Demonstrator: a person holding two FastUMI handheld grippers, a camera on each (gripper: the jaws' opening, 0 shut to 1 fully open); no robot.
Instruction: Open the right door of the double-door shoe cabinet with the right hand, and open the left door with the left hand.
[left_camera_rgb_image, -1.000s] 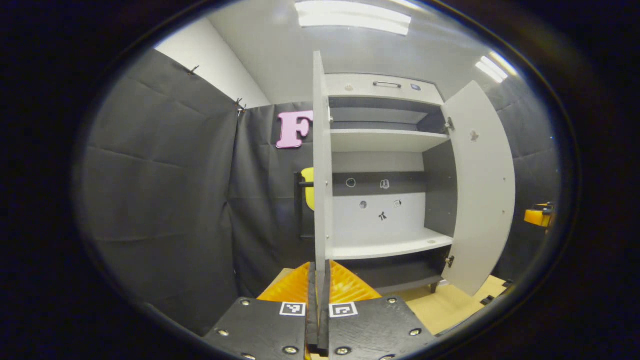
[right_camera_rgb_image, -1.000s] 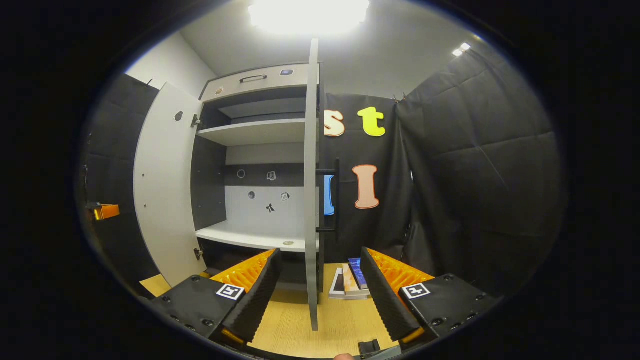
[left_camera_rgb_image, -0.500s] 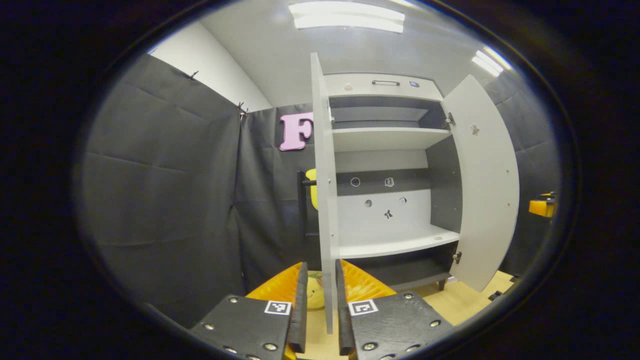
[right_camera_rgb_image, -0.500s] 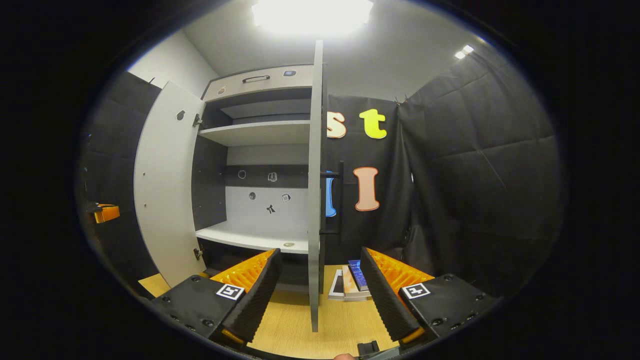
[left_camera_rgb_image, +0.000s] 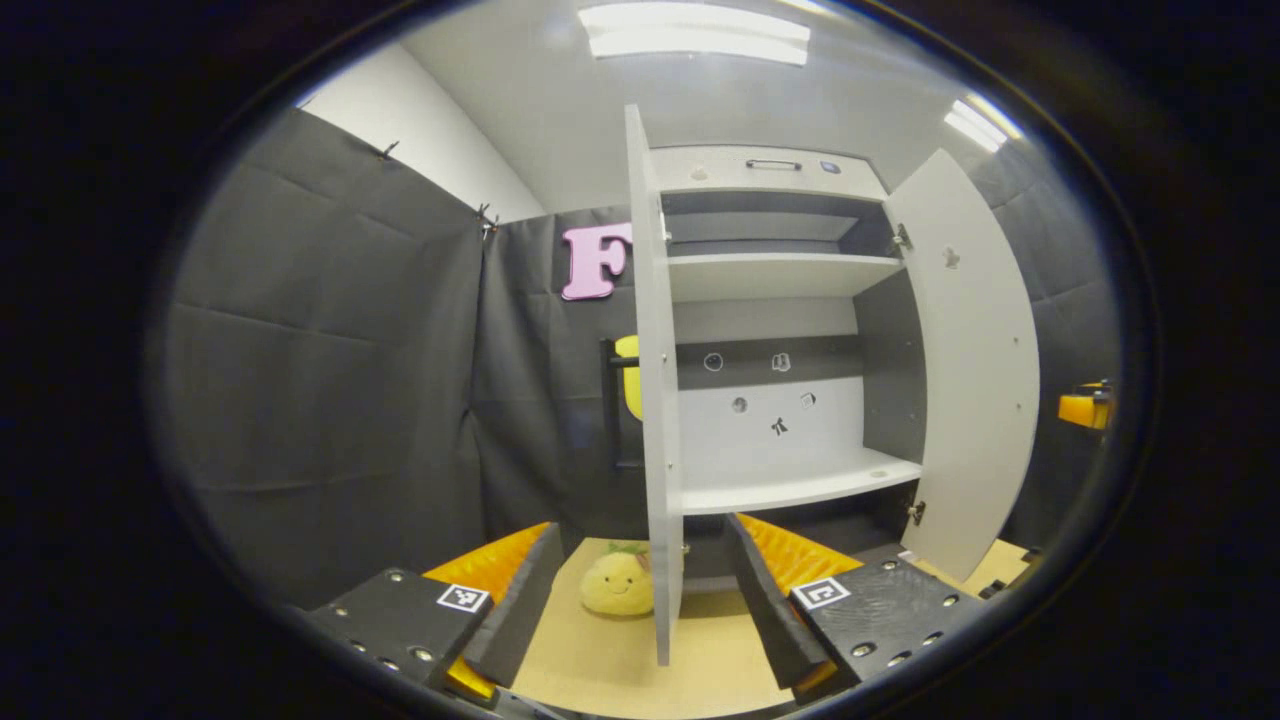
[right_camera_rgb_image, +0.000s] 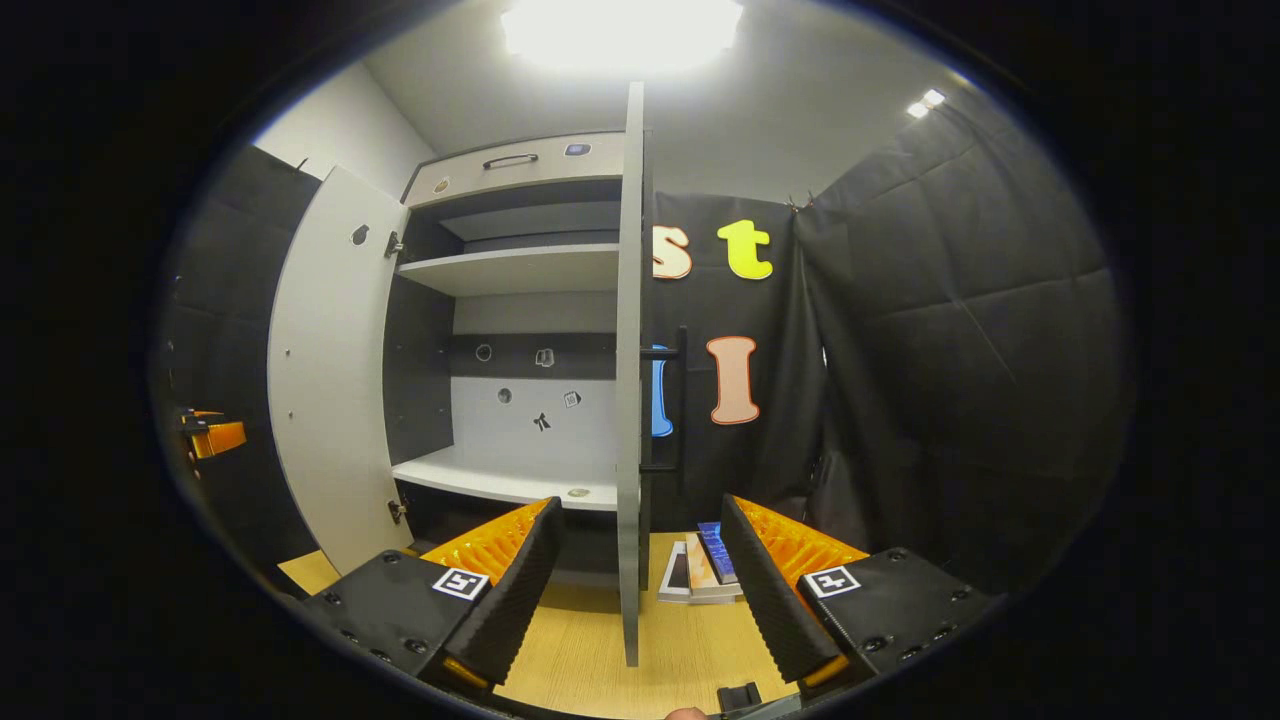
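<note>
The shoe cabinet (left_camera_rgb_image: 780, 330) fills the frame centre, both doors swung wide. The left door (left_camera_rgb_image: 655, 400) stands edge-on between the left gripper (left_camera_rgb_image: 645, 610)'s spread fingers; the right door (right_camera_rgb_image: 630, 400) likewise between the right gripper (right_camera_rgb_image: 640, 590)'s spread fingers, untouched

Shoe cabinet (left_camera_rgb_image: 780, 275): smooth, matt pale laminate board, as are both doors (right_camera_rgb_image: 628, 380); dark bar handle (right_camera_rgb_image: 681, 400), apparently metal. Floor (right_camera_rgb_image: 590, 650): light wood-grain, satin finish. Plush toy (left_camera_rgb_image: 617, 583): soft fuzzy cloth. Booth wall (left_camera_rgb_image: 330, 380): matt creased cloth.
</note>
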